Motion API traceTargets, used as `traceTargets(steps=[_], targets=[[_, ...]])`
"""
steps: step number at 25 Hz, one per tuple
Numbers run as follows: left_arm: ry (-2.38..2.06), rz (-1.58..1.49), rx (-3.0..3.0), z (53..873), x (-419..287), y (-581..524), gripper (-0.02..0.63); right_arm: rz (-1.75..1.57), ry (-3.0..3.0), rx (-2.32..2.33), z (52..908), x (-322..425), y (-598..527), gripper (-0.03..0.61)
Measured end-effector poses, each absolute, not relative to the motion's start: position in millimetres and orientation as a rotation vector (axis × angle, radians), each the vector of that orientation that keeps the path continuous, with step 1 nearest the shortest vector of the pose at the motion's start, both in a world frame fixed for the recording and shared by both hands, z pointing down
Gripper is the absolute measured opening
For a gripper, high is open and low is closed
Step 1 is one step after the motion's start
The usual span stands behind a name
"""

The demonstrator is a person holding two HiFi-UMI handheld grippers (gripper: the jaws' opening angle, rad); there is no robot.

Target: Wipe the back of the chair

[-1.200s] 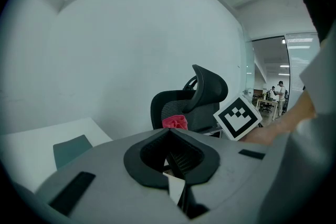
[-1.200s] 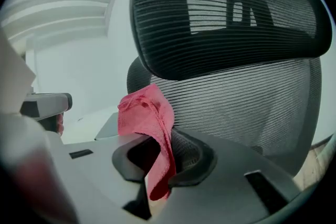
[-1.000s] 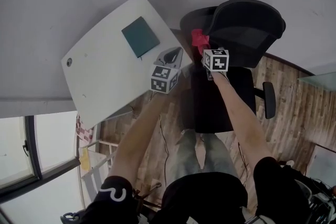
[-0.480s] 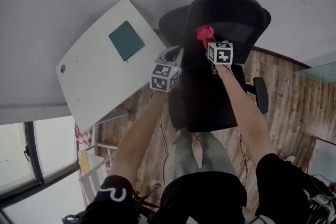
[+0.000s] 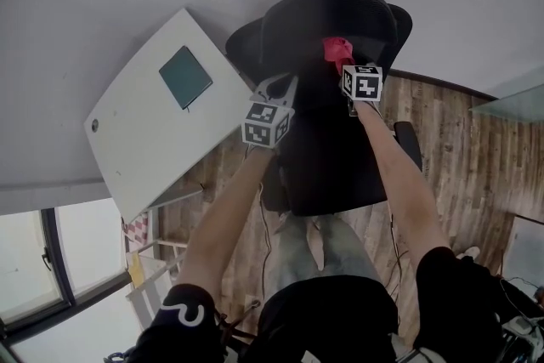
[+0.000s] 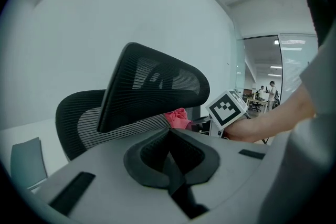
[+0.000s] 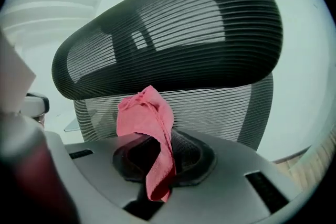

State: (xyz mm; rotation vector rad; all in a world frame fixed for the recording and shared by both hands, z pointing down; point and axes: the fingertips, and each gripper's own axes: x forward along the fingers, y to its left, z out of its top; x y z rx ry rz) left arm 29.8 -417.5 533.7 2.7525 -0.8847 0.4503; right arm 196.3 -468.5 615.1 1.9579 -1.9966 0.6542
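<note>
Black short-sleeved top (image 5: pixel 331 314), lower centre of head view. White curled mark on left sleeve (image 5: pixel 183 314), lower left. Pale grey-green trousers (image 5: pixel 327 242), centre. Left gripper (image 5: pixel 280 85) and right gripper (image 5: pixel 347 68): light grey shells. Each carries white marker cube (image 5: pixel 266 125) with black squares. Gripper views: dark ribbed jaw pads (image 6: pixel 152 152), black slots (image 6: pixel 71 192) in grey shell.

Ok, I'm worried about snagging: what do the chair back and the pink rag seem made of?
Chair back: apparently black woven mesh, matte; fine horizontal ribs, light showing through. Pink rag: likely soft matte cloth, perhaps microfibre; it drapes in limp folds from the right claw.
</note>
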Motion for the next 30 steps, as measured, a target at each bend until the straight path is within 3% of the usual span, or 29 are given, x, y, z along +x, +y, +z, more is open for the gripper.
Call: traceTargets(steps=[17,30], targets=[[-0.753,0.484,2.811,532,111,-390,0.025,0.707,-1.86,2.083,622,321,-433,0.069],[-0.788,0.47,2.781,546,83,-381,0.025,0.73,-1.693,2.272,625,373,-389,0.069]])
